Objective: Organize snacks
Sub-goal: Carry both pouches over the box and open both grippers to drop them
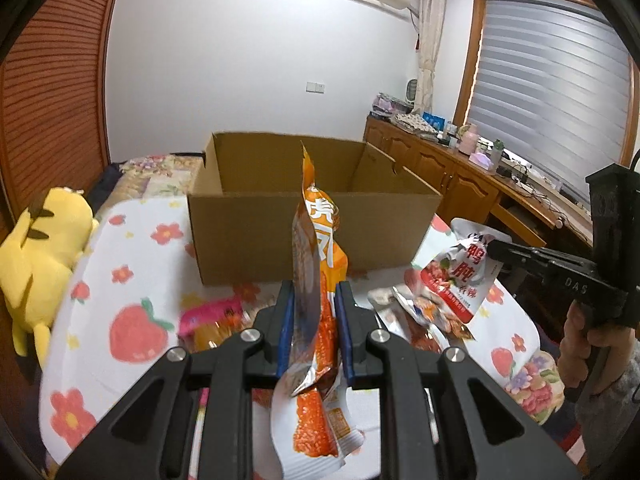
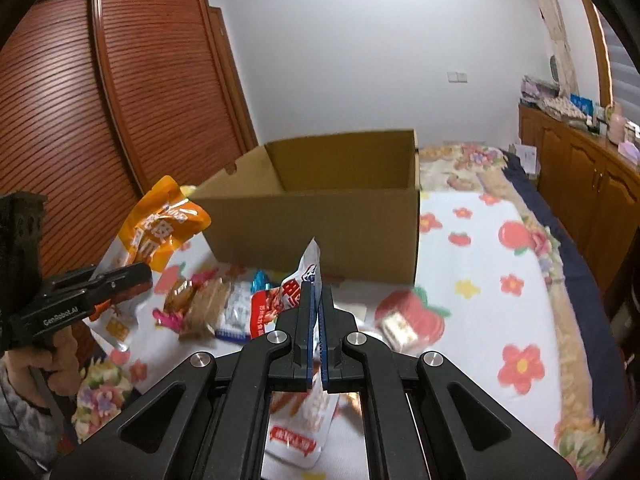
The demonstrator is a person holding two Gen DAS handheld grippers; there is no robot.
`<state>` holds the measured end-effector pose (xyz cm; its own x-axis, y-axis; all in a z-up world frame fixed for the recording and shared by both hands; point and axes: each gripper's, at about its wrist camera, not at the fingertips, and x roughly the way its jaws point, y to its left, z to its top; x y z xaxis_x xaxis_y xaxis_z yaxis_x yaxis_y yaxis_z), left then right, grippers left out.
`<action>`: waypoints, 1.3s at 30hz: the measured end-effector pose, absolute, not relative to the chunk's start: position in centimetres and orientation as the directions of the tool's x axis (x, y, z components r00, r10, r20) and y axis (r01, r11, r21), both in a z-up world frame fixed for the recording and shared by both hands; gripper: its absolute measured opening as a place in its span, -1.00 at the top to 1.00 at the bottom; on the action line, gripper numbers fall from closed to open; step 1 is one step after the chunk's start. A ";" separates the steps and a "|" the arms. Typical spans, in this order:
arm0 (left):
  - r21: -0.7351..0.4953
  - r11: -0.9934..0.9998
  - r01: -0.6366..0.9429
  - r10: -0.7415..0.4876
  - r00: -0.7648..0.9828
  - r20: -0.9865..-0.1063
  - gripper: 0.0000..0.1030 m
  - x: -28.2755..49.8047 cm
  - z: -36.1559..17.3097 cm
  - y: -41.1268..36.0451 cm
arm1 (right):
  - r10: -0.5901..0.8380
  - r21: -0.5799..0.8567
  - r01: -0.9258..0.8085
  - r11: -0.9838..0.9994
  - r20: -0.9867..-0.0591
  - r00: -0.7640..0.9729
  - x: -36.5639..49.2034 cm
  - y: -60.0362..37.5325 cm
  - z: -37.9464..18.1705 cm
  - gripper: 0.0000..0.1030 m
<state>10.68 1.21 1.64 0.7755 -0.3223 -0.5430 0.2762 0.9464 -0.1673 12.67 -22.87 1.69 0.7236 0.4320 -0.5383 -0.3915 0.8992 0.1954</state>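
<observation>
— Grippers, item one: left gripper (image 1: 314, 312) clamped an orange snack pouch (image 1: 316, 248), long axis upright.
— Right gripper (image 2: 316, 320)?
— Pinched tight on a red-and-white pouch (image 2: 310, 276). Cardboard box (image 1: 280, 232) stood open just ahead of both, equally near.

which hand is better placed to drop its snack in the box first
Marginally the left. Both grippers are shut on packets, but the left gripper holds its orange packet centred before the cardboard box; the right gripper with the white packet faces the box's right corner.
</observation>
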 end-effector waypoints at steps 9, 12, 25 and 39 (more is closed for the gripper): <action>-0.097 0.953 0.286 -0.295 0.812 -0.504 0.67 13.8 5.8 1.8 | 0.394 0.088 -0.409 0.908 -0.504 0.768 16.1 -21.5 6.2 1.00; -0.094 0.954 0.283 -0.292 0.819 -0.494 0.67 14.9 6.8 2.2 | 0.377 0.035 -0.415 0.909 -0.493 0.784 17.1 -21.0 7.9 1.00; -0.119 0.959 0.258 -0.281 0.809 -0.516 0.67 22.0 7.6 3.4 | 0.323 0.021 -0.371 0.928 -0.540 0.777 24.8 -19.2 8.7 1.00; -0.125 0.959 0.256 -0.277 0.740 -0.613 0.66 28.5 4.5 1.6 | 0.255 0.005 -0.322 0.947 -0.624 0.739 29.5 -16.2 4.6 1.00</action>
<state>28.47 1.58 4.51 0.7400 -0.2773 -0.6128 0.2558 0.9586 -0.1248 29.50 -16.25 4.61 0.7386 0.2546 -0.6243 -0.3217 0.9468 0.0054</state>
